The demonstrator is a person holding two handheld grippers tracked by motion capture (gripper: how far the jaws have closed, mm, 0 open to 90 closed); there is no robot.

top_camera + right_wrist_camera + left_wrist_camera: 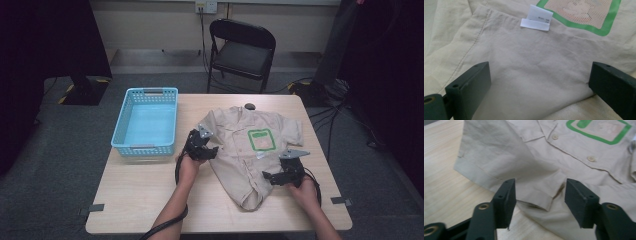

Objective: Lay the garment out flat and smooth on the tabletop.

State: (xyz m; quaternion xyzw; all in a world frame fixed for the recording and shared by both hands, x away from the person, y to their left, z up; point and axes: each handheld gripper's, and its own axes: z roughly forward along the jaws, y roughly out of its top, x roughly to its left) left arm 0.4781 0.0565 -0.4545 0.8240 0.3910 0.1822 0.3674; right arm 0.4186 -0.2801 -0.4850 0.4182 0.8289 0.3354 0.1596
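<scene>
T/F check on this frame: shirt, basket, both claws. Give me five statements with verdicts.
1. The beige shirt lies on the table. True.
2. The blue basket holds folded clothes. False: nothing lies in it.
3. The left claw has a sleeve hem between its jaws, pads not pressing it. True.
4. The right claw is clamped shut on the white label. False: its jaws stand wide apart over plain fabric, short of the label.
5. The shirt has a red square print. False: the print's border is green.
</scene>
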